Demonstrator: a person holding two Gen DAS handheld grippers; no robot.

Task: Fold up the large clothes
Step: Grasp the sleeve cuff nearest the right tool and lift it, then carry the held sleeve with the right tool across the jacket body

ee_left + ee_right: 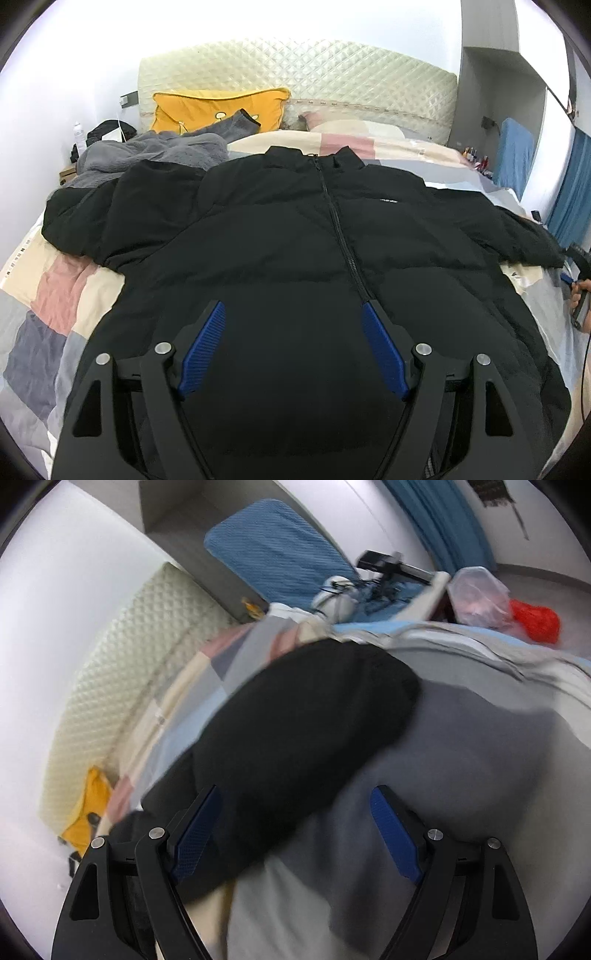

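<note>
A black puffer jacket [295,236] lies front up on the bed, zipped, collar toward the headboard, both sleeves spread out. My left gripper [293,310] is open above the jacket's lower front, near the hem, holding nothing. My right gripper [297,797] is open over the end of the jacket's right sleeve [295,723], which lies across the bedcover; this view is blurred. The right gripper also shows at the right edge of the left wrist view [580,273], held by a hand beside the sleeve cuff.
The patchwork bedcover [66,295] lies under the jacket. A grey fleece garment [155,155] and a yellow pillow [218,110] lie near the quilted headboard [314,74]. A blue chair [280,550], plastic bags [480,594] and clutter stand by the bed's right side.
</note>
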